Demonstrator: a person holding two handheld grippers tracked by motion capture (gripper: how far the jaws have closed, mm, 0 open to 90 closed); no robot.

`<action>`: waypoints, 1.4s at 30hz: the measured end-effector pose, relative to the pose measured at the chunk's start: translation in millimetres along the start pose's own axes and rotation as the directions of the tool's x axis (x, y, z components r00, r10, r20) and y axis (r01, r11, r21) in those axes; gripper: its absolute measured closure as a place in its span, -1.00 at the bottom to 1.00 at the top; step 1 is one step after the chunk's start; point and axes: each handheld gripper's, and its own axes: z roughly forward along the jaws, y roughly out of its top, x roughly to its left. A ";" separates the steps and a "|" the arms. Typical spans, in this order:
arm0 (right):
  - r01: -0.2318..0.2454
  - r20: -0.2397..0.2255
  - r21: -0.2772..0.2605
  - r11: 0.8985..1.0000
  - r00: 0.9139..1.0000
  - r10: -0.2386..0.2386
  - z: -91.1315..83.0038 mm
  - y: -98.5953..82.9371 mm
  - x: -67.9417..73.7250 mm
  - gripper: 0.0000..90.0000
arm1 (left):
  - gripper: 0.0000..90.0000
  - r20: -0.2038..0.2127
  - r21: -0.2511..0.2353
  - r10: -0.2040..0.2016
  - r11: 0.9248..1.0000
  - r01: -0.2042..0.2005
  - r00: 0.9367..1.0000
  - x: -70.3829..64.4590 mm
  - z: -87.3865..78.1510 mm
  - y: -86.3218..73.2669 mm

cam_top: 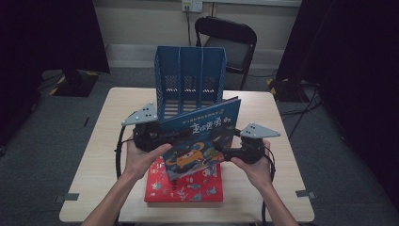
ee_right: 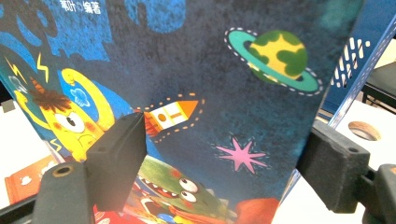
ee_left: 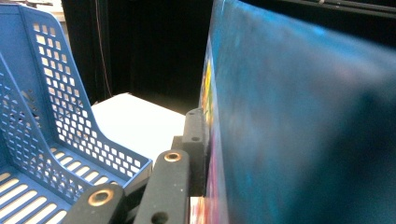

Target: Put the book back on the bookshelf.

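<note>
Book point(cam_top: 200, 136), blue, lifted before rack point(cam_top: 190, 75): left gripper point(cam_top: 165, 136) clamps its edge; right gripper point(cam_top: 221, 151) gapes, unclosed. Advice: keep upright, align with slot, lower slowly.

I'm looking along my left gripper point(ee_left: 198, 154) and its black jaws are clamped on the edge of the blue book point(ee_left: 299, 135), which stands nearly upright and fills the right half of my view, its cover blurred. On my left sits the blue perforated file rack point(ee_left: 56, 140), open and near the jaws. Beyond, a pale patch of table point(ee_left: 135, 121) against darkness.
</note>
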 end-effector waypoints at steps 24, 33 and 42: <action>-0.014 0.022 0.005 1.000 1.000 0.014 7.7 2.9 0.2 -0.55 | 0.83 -0.061 0.010 0.041 0.999 -0.040 0.997 -3.5 0.6 6.0; -0.049 0.009 -0.003 0.999 0.999 0.049 5.8 1.8 -6.9 -0.40 | 0.85 -0.098 0.015 0.006 1.000 -0.004 0.995 0.3 -1.0 7.3; -0.059 0.009 0.002 0.998 0.998 0.059 1.4 -2.5 -12.0 -0.37 | 0.85 -0.121 0.016 -0.047 0.999 0.049 0.991 11.8 -11.8 8.5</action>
